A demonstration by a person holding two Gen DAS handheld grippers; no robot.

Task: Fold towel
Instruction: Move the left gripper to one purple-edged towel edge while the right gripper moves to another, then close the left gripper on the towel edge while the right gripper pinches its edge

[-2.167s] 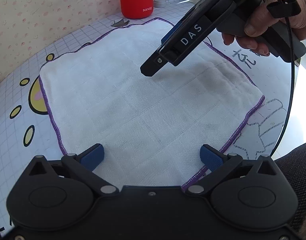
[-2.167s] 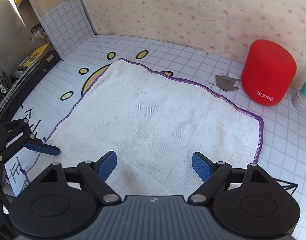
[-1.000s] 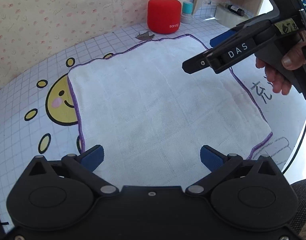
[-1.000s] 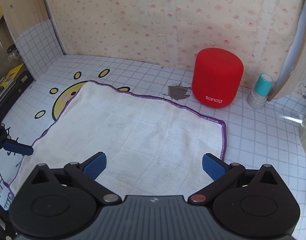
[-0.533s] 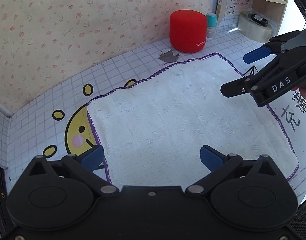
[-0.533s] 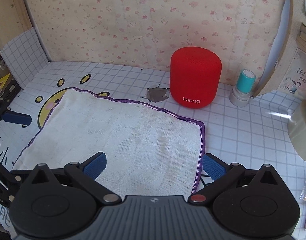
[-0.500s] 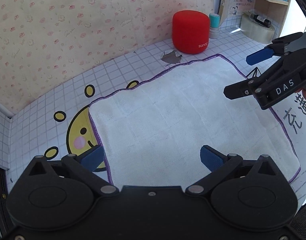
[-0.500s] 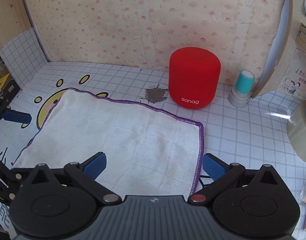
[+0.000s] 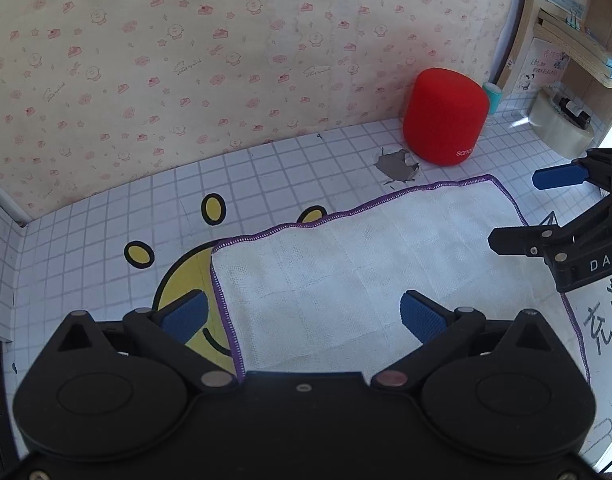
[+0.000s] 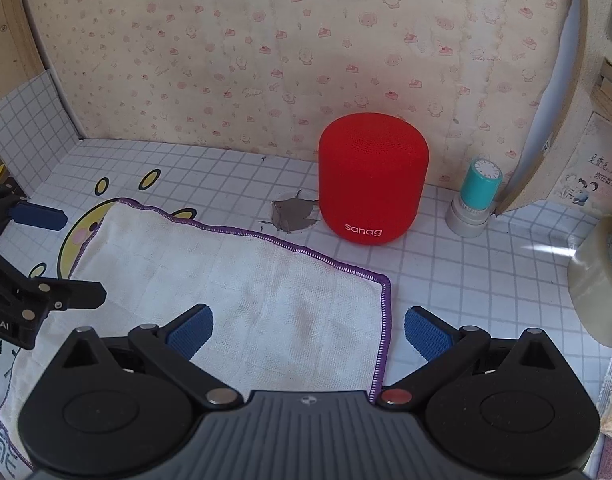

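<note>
A white towel point(image 9: 369, 264) with a purple stitched hem lies flat on the checked mat; it also shows in the right wrist view point(image 10: 242, 280). My left gripper point(image 9: 302, 314) is open and empty, astride the towel's left edge near its far left corner point(image 9: 214, 246). My right gripper point(image 10: 307, 330) is open and empty, astride the towel's right edge near its far right corner point(image 10: 385, 280). The right gripper also shows at the right of the left wrist view point(image 9: 517, 210); the left gripper shows at the left of the right wrist view point(image 10: 82, 256).
A red Sanag speaker point(image 10: 373, 178) stands by the back wall, beyond the towel's far right corner. A teal-capped stamp point(image 10: 475, 200) and a tape roll point(image 10: 597, 280) stand to its right. A torn patch point(image 10: 296, 216) marks the mat. A yellow face print point(image 9: 178, 280) lies under the towel's left side.
Both grippers have moved forward toward the far corners of the towel, left toward the left edge and right toward the right edge. Both stay open. The towel has not moved.
</note>
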